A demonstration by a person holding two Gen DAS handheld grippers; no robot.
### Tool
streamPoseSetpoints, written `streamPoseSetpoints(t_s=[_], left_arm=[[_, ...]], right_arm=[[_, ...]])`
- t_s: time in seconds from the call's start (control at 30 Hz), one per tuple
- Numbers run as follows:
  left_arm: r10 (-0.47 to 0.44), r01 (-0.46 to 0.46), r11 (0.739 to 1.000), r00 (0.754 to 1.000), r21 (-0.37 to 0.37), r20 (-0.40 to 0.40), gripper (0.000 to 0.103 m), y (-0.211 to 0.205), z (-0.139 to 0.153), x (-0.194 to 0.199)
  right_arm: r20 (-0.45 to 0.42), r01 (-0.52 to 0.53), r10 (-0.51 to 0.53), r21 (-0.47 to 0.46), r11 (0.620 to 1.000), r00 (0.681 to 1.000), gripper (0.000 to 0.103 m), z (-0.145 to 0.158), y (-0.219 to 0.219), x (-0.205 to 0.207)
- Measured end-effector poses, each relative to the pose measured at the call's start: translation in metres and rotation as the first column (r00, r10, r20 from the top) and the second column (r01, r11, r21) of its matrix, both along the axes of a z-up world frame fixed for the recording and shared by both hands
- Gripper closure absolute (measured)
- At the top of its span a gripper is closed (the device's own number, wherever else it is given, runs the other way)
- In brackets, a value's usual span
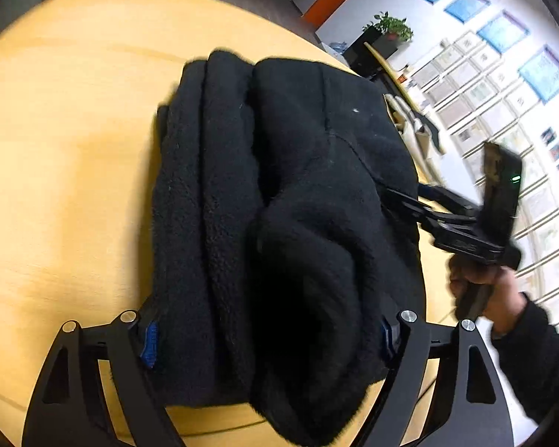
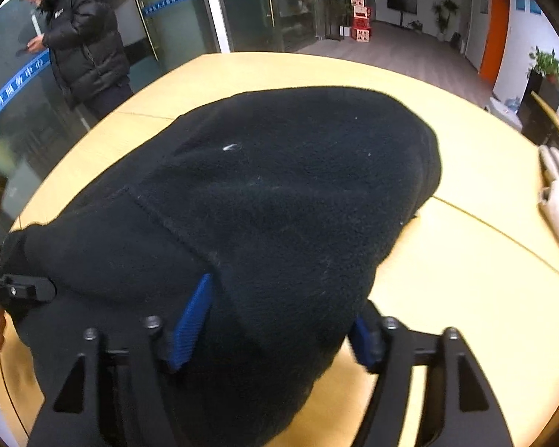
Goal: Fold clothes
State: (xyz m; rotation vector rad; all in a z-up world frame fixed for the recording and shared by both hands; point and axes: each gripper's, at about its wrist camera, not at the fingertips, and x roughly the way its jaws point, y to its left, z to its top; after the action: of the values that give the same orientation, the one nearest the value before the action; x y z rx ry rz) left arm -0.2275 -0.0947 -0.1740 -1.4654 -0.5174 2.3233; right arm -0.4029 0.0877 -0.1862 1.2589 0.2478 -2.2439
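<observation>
Black fleece garment, no readable label

One black fleece garment on one wooden table, two grippers — left gripper, right gripper — one bystander.

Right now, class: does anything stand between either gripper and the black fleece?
Nothing visible does. The fleece lies bunched on the table, and it already sits between the open jaws of the left gripper and the right gripper. No other object lies on the table near it.
</observation>
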Motion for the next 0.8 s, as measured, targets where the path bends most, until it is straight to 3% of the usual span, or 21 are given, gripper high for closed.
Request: streamPoseSetpoints(t_s=[0.1,0.23,0.4,0.53,0.8], left_arm=[[0.012,-0.018,0.994,0.999,-0.112,-0.048,0.019,0.005,0.03,0.016],[0.029,-0.059,0.981,0.987,-0.187,-0.157,0.007,-0.02,0.082,0.053],[0.028,-0.08,0.964,0.979,-0.254,-0.203,0.0,-0.005,0.131,0.08],[0.01,-0.061,0.957,0.984,-0.285,-0.177,0.0,0.012,0.148,0.098],[-0.024,-0.022,0.939,0.991,-0.343,-0.128,0.0,0.022,0.151,0.132]], right_arm=[[-0.041,0.002,-0.003,-0.004,1.0,0.999,0.012,0.031,0.0,0.022],[-0.133,0.011,-0.02,-0.065,0.998,0.991,0.0,0.084,0.013,0.064],[-0.178,0.026,-0.038,-0.07,0.997,0.983,0.0,0.133,0.011,0.107],[-0.162,0.048,-0.055,-0.046,0.998,0.985,0.0,0.145,0.015,0.137],[-0.08,0.08,-0.078,0.031,0.996,0.994,0.0,0.132,-0.002,0.167]])
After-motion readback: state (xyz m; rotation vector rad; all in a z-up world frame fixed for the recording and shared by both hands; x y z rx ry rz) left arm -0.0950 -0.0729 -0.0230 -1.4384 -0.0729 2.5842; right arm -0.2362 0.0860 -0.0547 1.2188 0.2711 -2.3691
